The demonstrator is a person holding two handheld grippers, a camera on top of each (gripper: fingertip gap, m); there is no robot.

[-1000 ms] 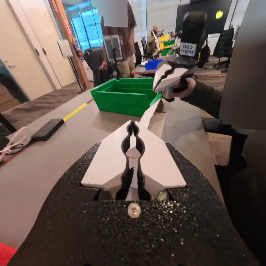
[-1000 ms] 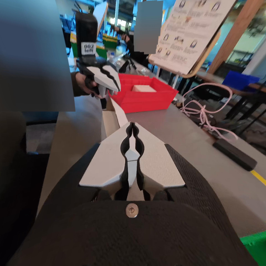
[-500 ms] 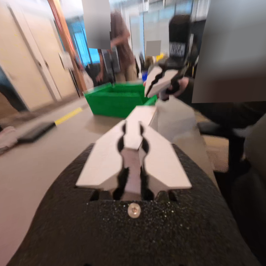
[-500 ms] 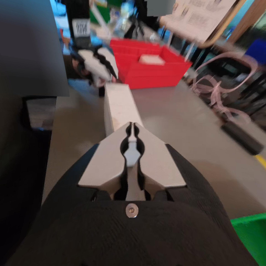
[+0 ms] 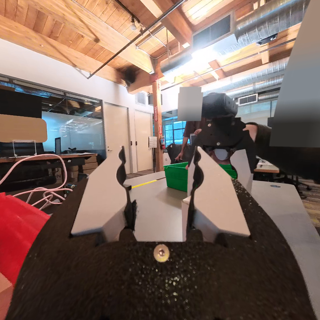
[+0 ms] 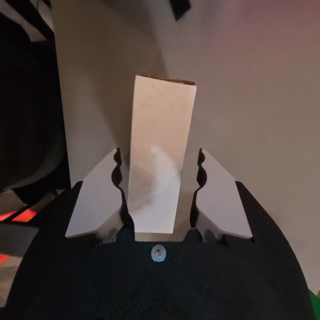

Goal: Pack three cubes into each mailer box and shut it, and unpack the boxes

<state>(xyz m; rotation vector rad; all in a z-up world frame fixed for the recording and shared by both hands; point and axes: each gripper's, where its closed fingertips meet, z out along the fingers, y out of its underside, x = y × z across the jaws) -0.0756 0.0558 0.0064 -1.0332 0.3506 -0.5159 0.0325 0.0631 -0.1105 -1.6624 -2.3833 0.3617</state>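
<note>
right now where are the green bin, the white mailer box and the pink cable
green bin (image 5: 175, 176), left wrist view, on its near front wall.
white mailer box (image 6: 161, 138), right wrist view, on its long top face.
pink cable (image 5: 63, 166), left wrist view, on the loop's right side.

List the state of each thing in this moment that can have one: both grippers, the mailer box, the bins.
Left gripper: open, nothing between its fingers.
Right gripper: open; the box stands between the fingers with a gap on each side, not gripped.
White cardboard mailer box: lying flat on the grey table, lid down.
Green plastic bin: upright on the table, contents hidden.
Red plastic bin: only an edge shows; contents cannot be told.
</note>
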